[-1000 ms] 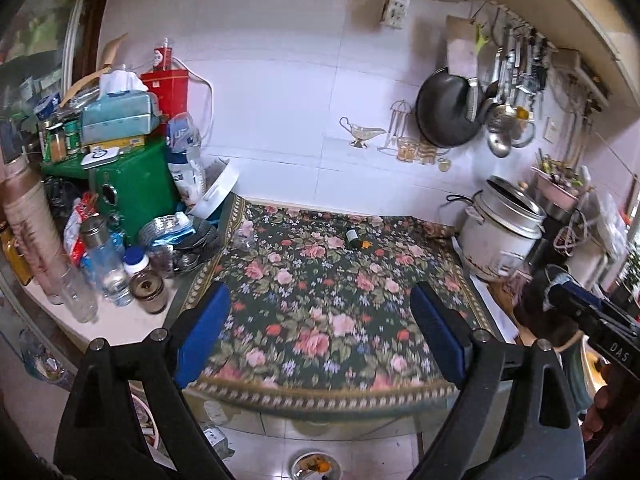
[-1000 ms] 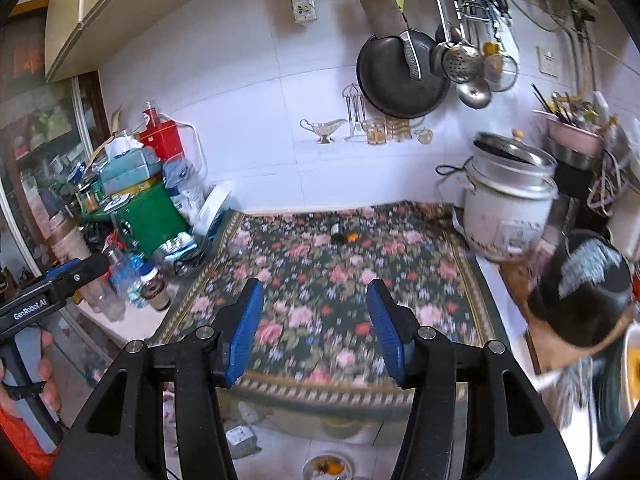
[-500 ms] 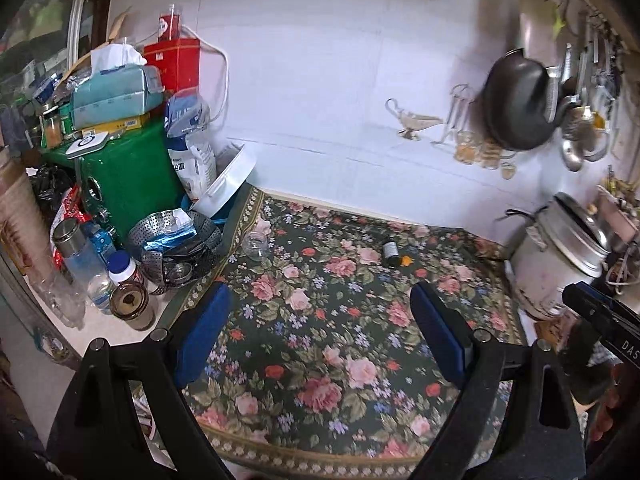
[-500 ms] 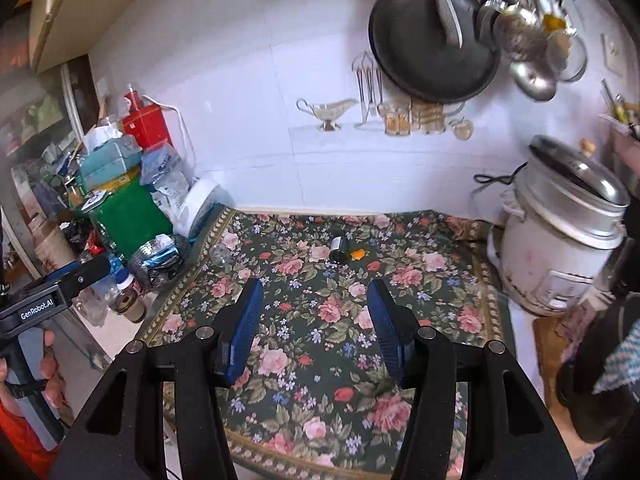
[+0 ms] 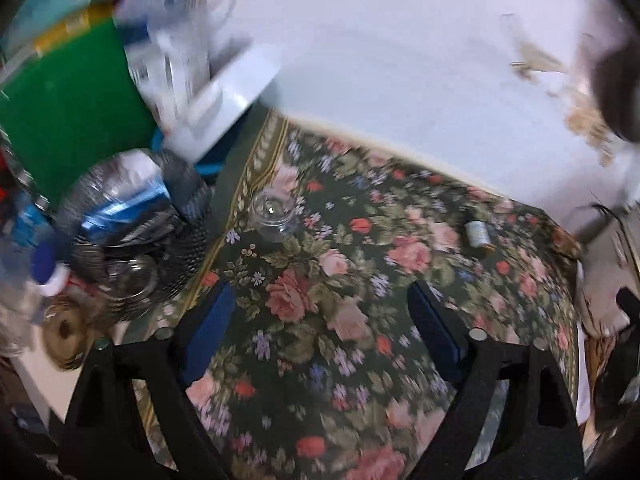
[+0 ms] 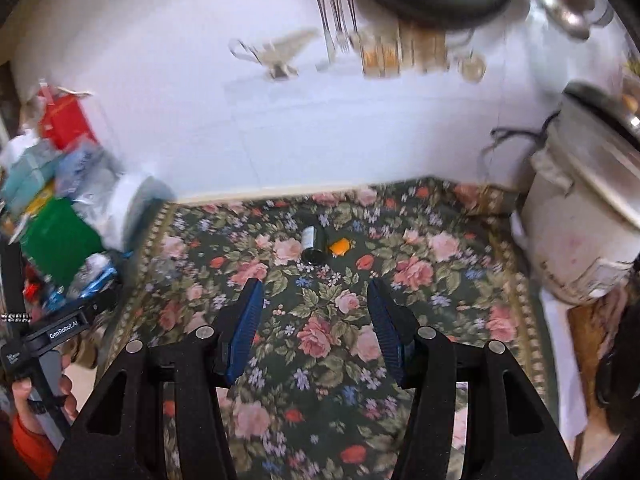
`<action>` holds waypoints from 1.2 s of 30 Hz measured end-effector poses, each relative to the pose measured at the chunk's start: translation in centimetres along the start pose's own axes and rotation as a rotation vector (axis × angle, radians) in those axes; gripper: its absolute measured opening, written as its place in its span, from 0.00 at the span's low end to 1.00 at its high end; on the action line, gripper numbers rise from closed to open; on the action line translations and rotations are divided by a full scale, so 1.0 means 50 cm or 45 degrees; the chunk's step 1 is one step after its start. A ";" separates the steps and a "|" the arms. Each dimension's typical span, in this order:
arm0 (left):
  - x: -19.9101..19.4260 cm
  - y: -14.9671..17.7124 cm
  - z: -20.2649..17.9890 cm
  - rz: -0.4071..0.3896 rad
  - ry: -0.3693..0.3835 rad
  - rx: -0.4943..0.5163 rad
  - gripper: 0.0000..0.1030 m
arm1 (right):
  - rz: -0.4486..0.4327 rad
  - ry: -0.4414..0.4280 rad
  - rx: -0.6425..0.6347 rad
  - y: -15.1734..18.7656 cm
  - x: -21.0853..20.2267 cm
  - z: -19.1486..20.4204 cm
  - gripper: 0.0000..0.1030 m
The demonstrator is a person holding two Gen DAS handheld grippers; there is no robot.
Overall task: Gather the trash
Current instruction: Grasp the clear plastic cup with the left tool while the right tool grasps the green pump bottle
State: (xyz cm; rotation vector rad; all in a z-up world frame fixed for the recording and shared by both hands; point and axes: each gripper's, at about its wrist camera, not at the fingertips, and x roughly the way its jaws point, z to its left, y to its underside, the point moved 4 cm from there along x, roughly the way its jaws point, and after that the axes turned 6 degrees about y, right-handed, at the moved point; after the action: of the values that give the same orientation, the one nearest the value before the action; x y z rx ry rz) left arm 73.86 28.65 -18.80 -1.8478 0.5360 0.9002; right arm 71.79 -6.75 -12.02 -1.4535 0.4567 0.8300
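Blue-padded fingers (image 5: pixel 208 320) of the left gripper (image 5: pixel 320 316) stand wide apart with nothing between them, though they have just been closing a little; only the dark green floral cloth (image 5: pixel 320 360) that covers the worktop shows in the gap. Ahead of them and slightly to the left, a small clear glass jar (image 5: pixel 274 214) lies on its side near the cloth's patterned border. Further off to the right, a small grey cylindrical canister (image 5: pixel 476 233) lies on the cloth near the white tiled wall (image 5: pixel 400 60). Left of the jar a silver mesh basket (image 5: pixel 160 240) holds a crumpled blue and silver wrapper (image 5: pixel 124 196), with a green box (image 5: pixel 68 112) behind it.

Fingers (image 6: pixel 246 324) of the right gripper (image 6: pixel 316 320) are parted about halfway and grip nothing, with the same cloth under them. Just beyond their tips lies the grey canister, its dark open end toward the camera, and a small orange scrap (image 6: pixel 339 247) sits just beside it on the right, apart from it. A white rice cooker (image 6: pixel 580 220) stands on the right edge of the worktop. At the lower left of this view a hand (image 6: pixel 44 392) with an orange sleeve holds the other gripper's handle.
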 end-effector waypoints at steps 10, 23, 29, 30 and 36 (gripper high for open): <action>0.229 -0.064 0.079 0.100 -0.069 -0.106 0.74 | 0.173 0.029 0.072 -0.044 0.242 0.010 0.49; 0.318 -0.100 0.093 0.057 -0.242 -0.050 0.71 | 0.329 0.063 0.004 -0.062 0.463 0.058 0.47; 0.329 -0.109 0.099 0.030 -0.320 -0.033 0.53 | 0.374 0.081 0.005 -0.046 0.495 0.054 0.38; 0.331 -0.110 0.099 0.032 -0.322 -0.027 0.53 | 0.375 0.082 0.005 -0.046 0.497 0.054 0.38; 0.300 -0.105 0.082 0.014 -0.283 0.004 0.52 | 0.360 0.070 0.001 -0.047 0.479 0.061 0.38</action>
State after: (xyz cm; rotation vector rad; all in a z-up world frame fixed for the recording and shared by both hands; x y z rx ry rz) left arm 85.51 34.98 -28.49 -1.7165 0.4092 1.0952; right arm 88.54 1.57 -27.50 -1.4326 0.7156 1.0151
